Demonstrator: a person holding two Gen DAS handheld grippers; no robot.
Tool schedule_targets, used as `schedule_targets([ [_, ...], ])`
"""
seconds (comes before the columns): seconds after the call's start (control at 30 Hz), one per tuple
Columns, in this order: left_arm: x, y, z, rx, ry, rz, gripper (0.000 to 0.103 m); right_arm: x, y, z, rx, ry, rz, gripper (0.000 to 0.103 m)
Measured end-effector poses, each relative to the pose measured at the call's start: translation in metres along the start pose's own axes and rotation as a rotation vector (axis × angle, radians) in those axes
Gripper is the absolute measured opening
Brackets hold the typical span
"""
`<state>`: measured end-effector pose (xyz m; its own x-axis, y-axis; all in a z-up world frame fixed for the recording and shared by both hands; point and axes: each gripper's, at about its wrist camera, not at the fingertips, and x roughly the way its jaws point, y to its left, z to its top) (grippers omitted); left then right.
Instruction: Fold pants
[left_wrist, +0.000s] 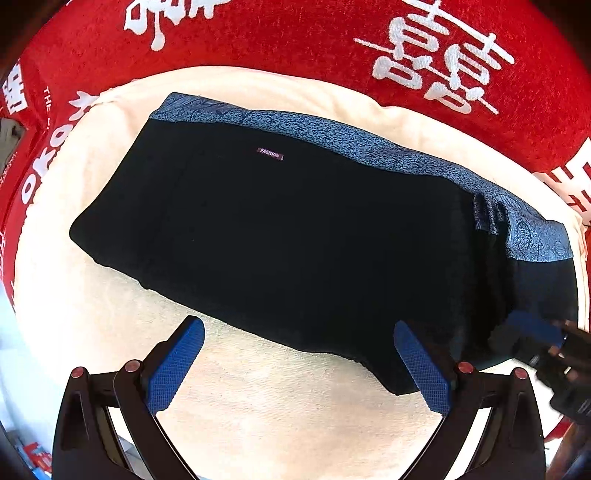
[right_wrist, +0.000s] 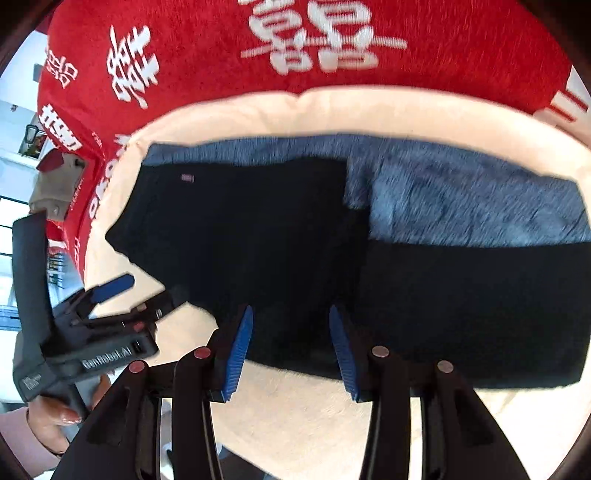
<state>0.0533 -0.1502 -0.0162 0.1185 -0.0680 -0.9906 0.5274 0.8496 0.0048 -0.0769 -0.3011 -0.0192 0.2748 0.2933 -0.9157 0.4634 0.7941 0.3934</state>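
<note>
Both spread, empty, left gripper (left_wrist: 299, 363) and right gripper (right_wrist: 291, 350) flank folded pants' (left_wrist: 280, 229) near edge.

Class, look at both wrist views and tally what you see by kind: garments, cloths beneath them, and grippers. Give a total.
Garments: 1, the black pants with a blue patterned band.
Cloths: 2, the cream towel and the red printed blanket.
Grippers: 2, the left gripper and the right gripper.
Total: 5

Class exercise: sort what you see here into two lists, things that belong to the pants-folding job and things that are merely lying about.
Part of the job: black pants; left gripper; right gripper; cream towel beneath the pants.

Just lying about: red blanket with white characters; person's hand.
</note>
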Motion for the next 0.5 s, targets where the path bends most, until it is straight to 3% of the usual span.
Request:
schedule_targets([
  [0.17,-0.002,0.008,0.0,-0.005,-0.003,-0.016,0.103,0.003,0.016,-0.01,-0.033,0.033,-0.004,0.048],
  [0.5,0.001,0.035,-0.005,-0.048,0.011,-0.021,0.103,0.016,0.034,-0.016,-0.038,0.081,-0.054,0.059],
])
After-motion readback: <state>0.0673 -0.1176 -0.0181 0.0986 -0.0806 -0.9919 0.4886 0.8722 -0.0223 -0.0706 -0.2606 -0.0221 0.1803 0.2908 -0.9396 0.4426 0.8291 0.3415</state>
